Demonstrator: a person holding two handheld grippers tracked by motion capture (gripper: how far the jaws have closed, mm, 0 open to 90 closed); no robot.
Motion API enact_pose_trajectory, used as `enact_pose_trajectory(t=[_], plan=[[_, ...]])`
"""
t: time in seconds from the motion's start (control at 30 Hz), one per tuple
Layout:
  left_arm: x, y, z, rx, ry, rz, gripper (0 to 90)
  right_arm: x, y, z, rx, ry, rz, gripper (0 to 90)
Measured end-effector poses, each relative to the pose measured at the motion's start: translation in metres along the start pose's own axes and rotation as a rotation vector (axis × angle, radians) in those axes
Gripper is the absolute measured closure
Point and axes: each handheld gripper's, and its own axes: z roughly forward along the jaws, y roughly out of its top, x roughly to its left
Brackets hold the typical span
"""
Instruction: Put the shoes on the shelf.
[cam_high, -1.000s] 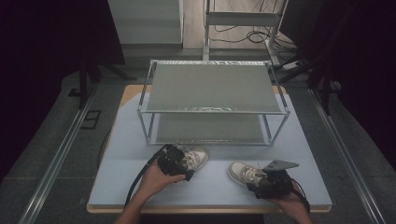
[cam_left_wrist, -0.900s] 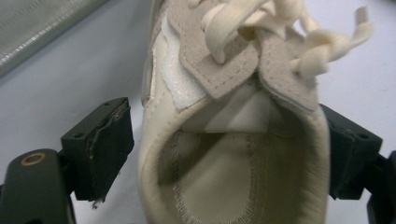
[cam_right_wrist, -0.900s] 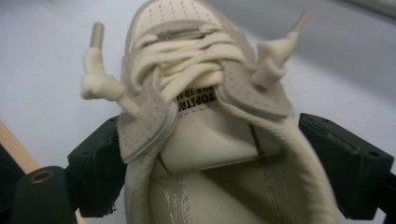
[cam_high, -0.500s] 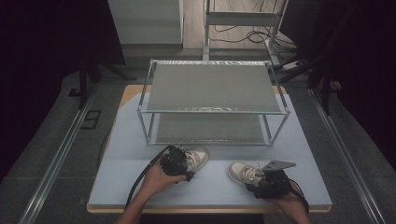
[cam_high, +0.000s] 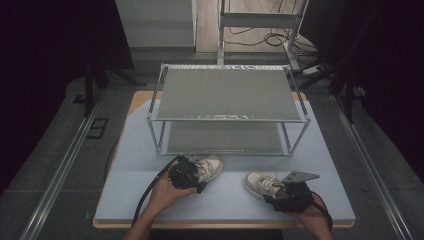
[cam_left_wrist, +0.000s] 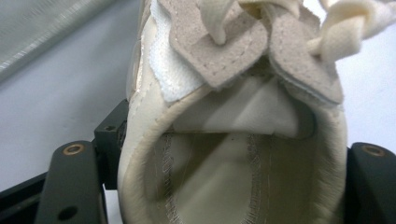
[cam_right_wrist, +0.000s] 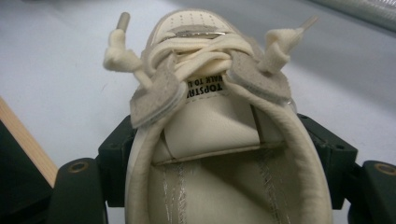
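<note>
left shoe: lying lower centre of the high view, toe pointing upper right toward the rack.
right shoe: lying lower right, toe pointing upper left.
left gripper: jaws have just been closing, now pressing the left shoe's heel sides.
right gripper: jaws have just been closing, clasping the right shoe's heel.
rack shelves: both standing bare, just beyond the shoes.

A metal two-tier rack stands at the bench's twelve o'clock side, both grey shelves bare. Beyond it at twelve o'clock, a white frame stands on the floor with cables trailing at one o'clock. A floor rail runs at nine o'clock.
</note>
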Motion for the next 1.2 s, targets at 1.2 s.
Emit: enact_pose_trajectory(t=[1.2], plan=[[0.016, 0.038, -0.006, -0.119, 0.037, -0.078, 28.5, -0.009, 0.073, 0.021, -0.133, -0.083, 0.097, 28.4]])
